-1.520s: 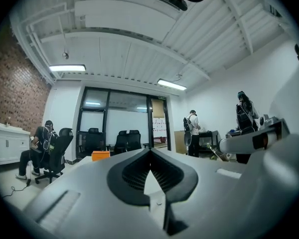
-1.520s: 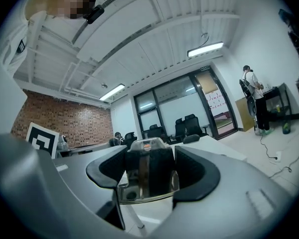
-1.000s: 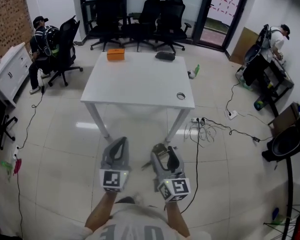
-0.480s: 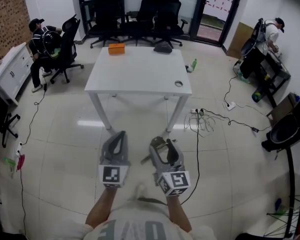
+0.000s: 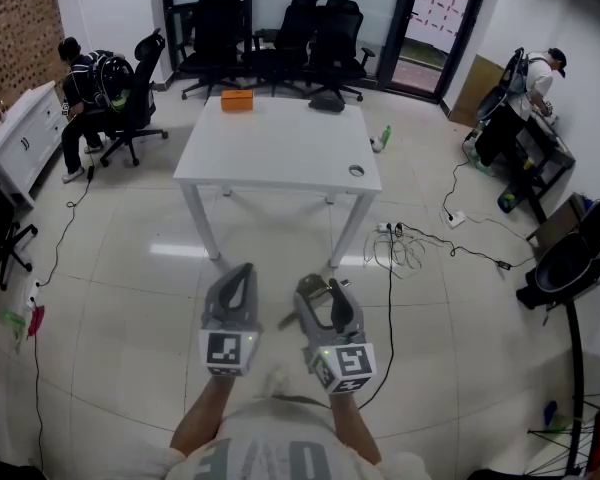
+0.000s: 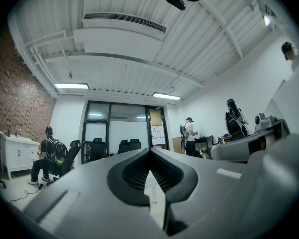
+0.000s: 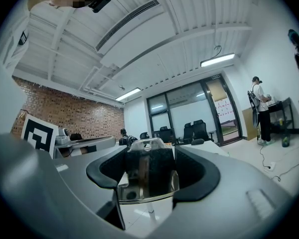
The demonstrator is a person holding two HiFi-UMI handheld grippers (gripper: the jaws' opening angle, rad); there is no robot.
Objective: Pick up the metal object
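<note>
Already off any surface: shiny bent metal plate (image 7: pixel 145 190), clamped in grey right gripper (image 5: pixel 325 298); grey left gripper (image 5: pixel 242 274), at its nine o'clock, closed, empty. Pickup judged complete.

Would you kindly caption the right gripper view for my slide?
Right claw grips a shiny bent metal bracket indoors.

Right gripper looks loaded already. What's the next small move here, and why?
Probably a step toward the white table to set the load down. The right gripper is shut on the metal object, so the pick looks done. The left gripper is shut and empty, and both hang over the floor, well short of the white table.
</note>
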